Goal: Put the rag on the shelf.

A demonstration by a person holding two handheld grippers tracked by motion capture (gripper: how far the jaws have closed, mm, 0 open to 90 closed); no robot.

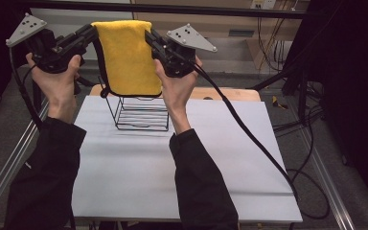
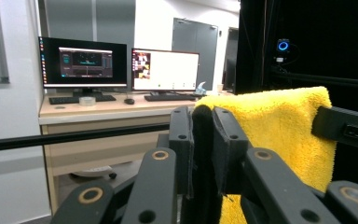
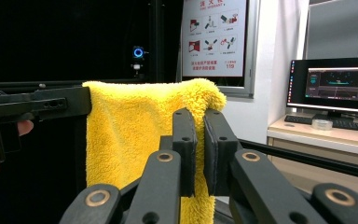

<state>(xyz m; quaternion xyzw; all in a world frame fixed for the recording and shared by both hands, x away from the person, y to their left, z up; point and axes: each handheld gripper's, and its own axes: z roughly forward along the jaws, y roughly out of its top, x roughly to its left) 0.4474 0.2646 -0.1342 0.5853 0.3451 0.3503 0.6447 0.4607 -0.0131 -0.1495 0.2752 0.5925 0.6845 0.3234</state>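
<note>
A white table [image 1: 139, 177] fills the middle of the high view, with dark floor and cables around it and a lit wall beyond. At about ten o'clock from the table's centre, the left gripper [image 1: 92, 31] is raised in the person's left hand [image 1: 57, 76], its jaws pinching the top left corner of a yellow towel [image 1: 128, 57]. The towel hangs flat between the two grippers, well above the table, its lower edge just over a black wire rack [image 1: 141, 115] that stands at twelve o'clock on the white surface. At about one o'clock the right gripper [image 1: 149, 38] has its jaws pressed together on the towel's top right corner.

Judging by this, the step in hand is carrying the stretched towel over the rack. The next move calls for keeping both corners level and taut, centring the cloth above the rack's top wire, then lowering both hands together so it drapes evenly.
</note>
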